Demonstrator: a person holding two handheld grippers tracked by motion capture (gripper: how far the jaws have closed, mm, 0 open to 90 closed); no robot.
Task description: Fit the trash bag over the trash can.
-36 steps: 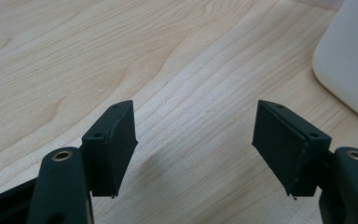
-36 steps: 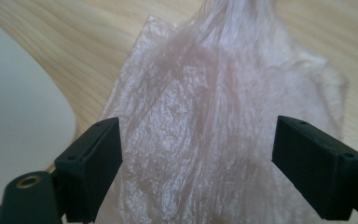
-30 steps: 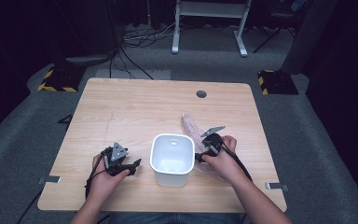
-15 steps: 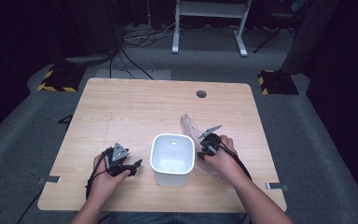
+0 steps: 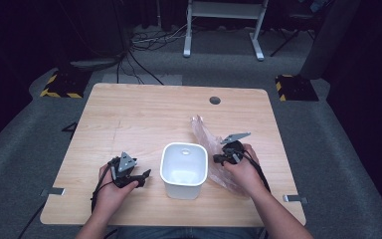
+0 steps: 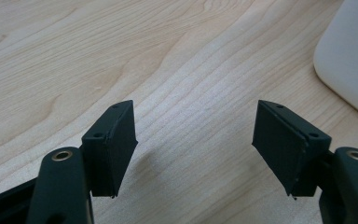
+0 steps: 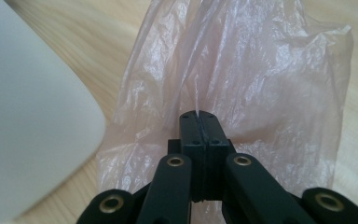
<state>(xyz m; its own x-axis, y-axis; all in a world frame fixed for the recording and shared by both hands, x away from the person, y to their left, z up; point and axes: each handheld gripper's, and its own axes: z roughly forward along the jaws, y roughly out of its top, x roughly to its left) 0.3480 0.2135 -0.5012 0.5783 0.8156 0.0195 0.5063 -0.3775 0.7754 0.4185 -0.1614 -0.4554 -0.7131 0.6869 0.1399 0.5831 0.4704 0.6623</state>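
A pale wooden rectangular surface (image 5: 144, 119) is seen from above, and near its front edge, about midway along, a white plastic bin with rounded corners (image 5: 184, 170) stands upright with its mouth open to the top. This bin serves as the landmark for the rest.

Just to the right of the bin, a thin, translucent pinkish plastic bag (image 5: 206, 137) is spread on the surface, its crumpled length stretching from beside the bin's front corner back past the bin's far side. In the right gripper view the bag (image 7: 261, 74) is seen rising as a wrinkled sheet in front of the jaws, with the bin's curved white wall (image 7: 28, 116) close on the left.

The right gripper (image 5: 220, 159) is held just right of the bin. Its jaws have just been closing, and they are now pressed together on a fold of the bag, whose film is pinched at their tips (image 7: 199, 116).

The left gripper (image 5: 144, 174) is rested on the surface just left of the bin, apart from it. Its jaws are kept wide, with only bare wood between them (image 6: 193, 140).
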